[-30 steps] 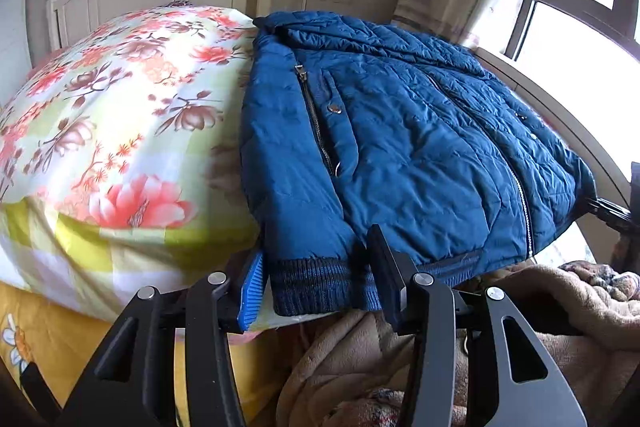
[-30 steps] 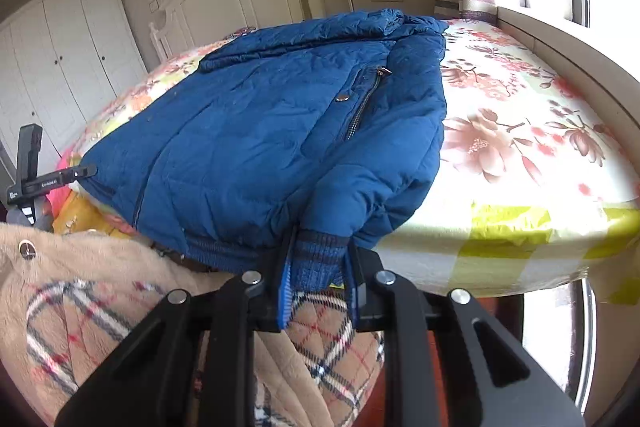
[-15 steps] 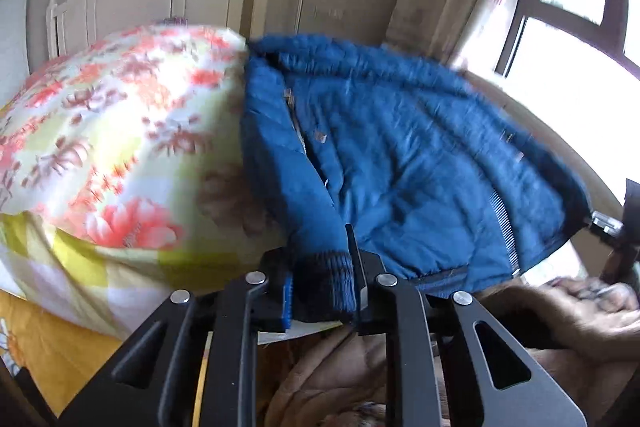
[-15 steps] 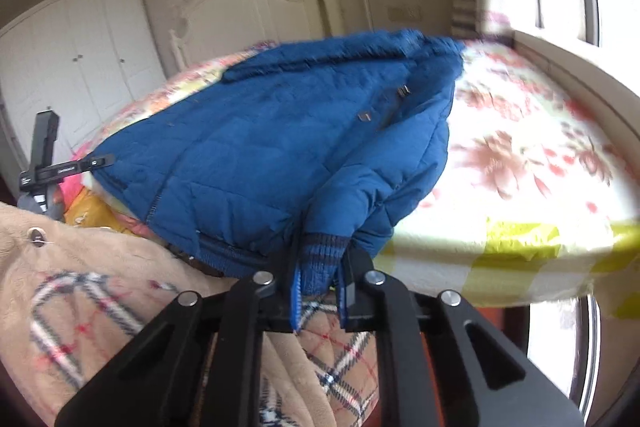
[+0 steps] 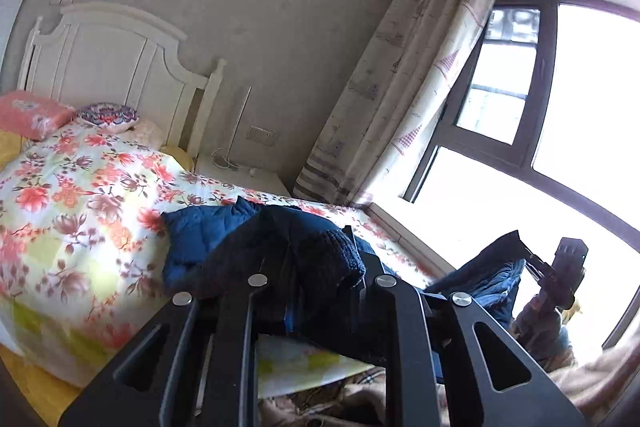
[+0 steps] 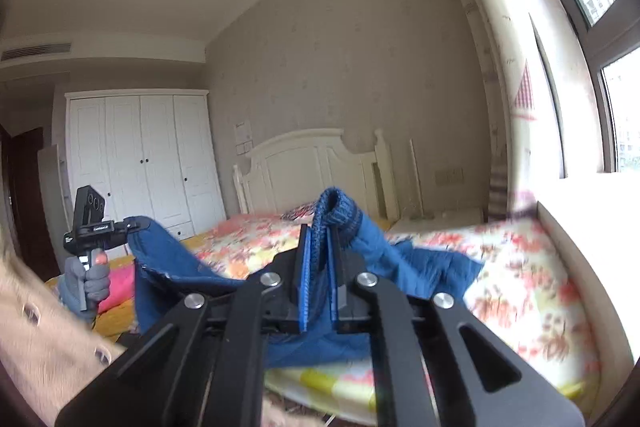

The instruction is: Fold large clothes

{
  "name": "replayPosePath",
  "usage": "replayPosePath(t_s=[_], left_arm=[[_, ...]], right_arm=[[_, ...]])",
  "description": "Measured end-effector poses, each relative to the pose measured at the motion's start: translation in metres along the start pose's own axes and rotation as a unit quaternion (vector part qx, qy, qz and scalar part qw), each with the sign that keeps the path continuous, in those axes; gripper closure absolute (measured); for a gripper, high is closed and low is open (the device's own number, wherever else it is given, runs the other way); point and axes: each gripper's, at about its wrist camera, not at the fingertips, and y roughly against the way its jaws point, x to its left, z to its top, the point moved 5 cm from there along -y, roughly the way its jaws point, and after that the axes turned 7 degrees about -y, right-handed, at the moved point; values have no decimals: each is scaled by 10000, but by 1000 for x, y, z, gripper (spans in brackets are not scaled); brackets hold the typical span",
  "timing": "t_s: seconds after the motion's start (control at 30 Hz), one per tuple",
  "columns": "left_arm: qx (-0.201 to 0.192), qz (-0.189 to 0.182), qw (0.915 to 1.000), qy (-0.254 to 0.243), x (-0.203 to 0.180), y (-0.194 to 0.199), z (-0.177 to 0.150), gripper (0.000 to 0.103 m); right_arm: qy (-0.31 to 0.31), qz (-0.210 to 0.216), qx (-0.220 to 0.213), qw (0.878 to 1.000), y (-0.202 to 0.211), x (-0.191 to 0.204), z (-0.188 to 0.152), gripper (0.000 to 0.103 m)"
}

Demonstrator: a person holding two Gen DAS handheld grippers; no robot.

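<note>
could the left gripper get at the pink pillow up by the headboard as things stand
Probably not yet. The left gripper is shut on the blue jacket's ribbed hem, and the pink pillow lies across the floral bedspread, so it would need to let go first.

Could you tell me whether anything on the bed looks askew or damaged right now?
Nothing looks damaged. The blue quilted jacket is bunched and hangs unevenly, only because its ribbed hem is clamped in the right gripper and the left gripper above the floral bedspread.
</note>
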Motion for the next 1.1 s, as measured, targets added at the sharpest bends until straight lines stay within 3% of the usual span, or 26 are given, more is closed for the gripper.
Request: replayPosePath(t_s=[0.13, 0.2, 0.3, 0.33, 0.37, 0.4, 0.47, 0.53, 0.67, 0.73, 0.83, 0.87, 0.93, 0.97, 1.0, 1.07, 1.1], left_arm=[[380, 188, 9980, 466, 39, -83, 46, 84], [580, 367, 9948, 749, 68, -134, 66, 84], [1144, 672, 9843, 1162, 117, -223, 78, 82], [1393, 818, 9769, 1397, 136, -252, 73, 81], [1583, 903, 9704, 1582, 151, -272, 66, 81], [1864, 1051, 9593, 1845, 172, -296, 52, 80], [2335, 1309, 9381, 2197, 207, -323, 25, 79], [2495, 1326, 9308, 2317, 227, -329, 4, 78], [2596, 1067, 9322, 2284, 245, -331, -7, 78], [2756, 978, 9361, 1955, 240, -339, -5, 77], [3109, 987, 9305, 1666, 235, -358, -6, 72], [3230, 1013, 9269, 1619, 234, -363, -5, 67], [3512, 979, 9190, 1498, 229, -375, -3, 11], [3503, 1030, 9216, 1314, 225, -378, 4, 4], [3320, 1271, 9299, 947, 221, -378, 18, 4], [2864, 1317, 9467, 658, 211, -376, 48, 4], [2755, 1503, 9479, 557, 210, -375, 59, 4]], right_arm=[[-174, -427, 223, 9987, -85, -39, 40, 101], [-442, -818, 468, 9946, -148, -76, 57, 101], [-860, -1414, 1020, 9809, -222, -134, 51, 100], [-1065, -1680, 1209, 9725, -246, -158, 41, 100], [-1183, -1848, 1426, 9651, -261, -175, 29, 93], [-1365, -2001, 1754, 9542, -279, -195, 11, 64], [-1574, -2073, 2006, 9445, -289, -215, -13, 27], [-1585, -2054, 2161, 9413, -287, -224, -32, 27], [-1483, -2120, 2543, 9319, -272, -243, -62, 27], [-1449, -2082, 2698, 9289, -278, -253, -70, 27], [-1350, -1898, 2900, 9282, -298, -251, -78, 27], [-1294, -1789, 2997, 9281, -309, -245, -82, 26], [-1031, -1716, 3250, 9243, -328, -233, -92, 24], [-853, -1729, 3414, 9199, -338, -226, -97, 24], [-637, -1787, 3613, 9129, -350, -221, -105, 24], [-525, -1813, 3728, 9085, -364, -220, -114, 22], [-579, -1772, 3732, 9088, -368, -221, -116, 22]])
